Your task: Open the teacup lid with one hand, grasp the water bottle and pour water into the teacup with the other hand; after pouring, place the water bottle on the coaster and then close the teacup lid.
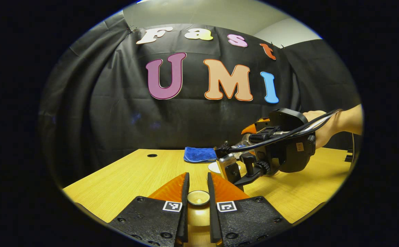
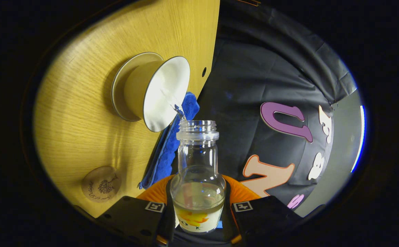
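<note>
My right gripper (image 2: 198, 187) is shut on a clear water bottle (image 2: 198, 164), tipped over with its open mouth toward the white teacup (image 2: 165, 92). A thin stream of water (image 2: 177, 109) runs from the bottle into the cup, which stands uncovered on its saucer (image 2: 118, 85). Some water is left in the bottle. In the left gripper view, my left gripper (image 1: 198, 181) is shut on the knob of the beige teacup lid (image 1: 198, 198), held above the table in front of the cup. The round wooden coaster (image 2: 101, 185) lies bare on the table near the cup.
A folded blue cloth (image 1: 199, 154) lies at the back of the yellow wooden table (image 1: 134, 175), just behind the saucer (image 1: 213, 168). A hand (image 1: 326, 130) holds the right gripper's black housing (image 1: 285, 147) over the table's right half. A small hole (image 1: 152, 155) marks the far edge.
</note>
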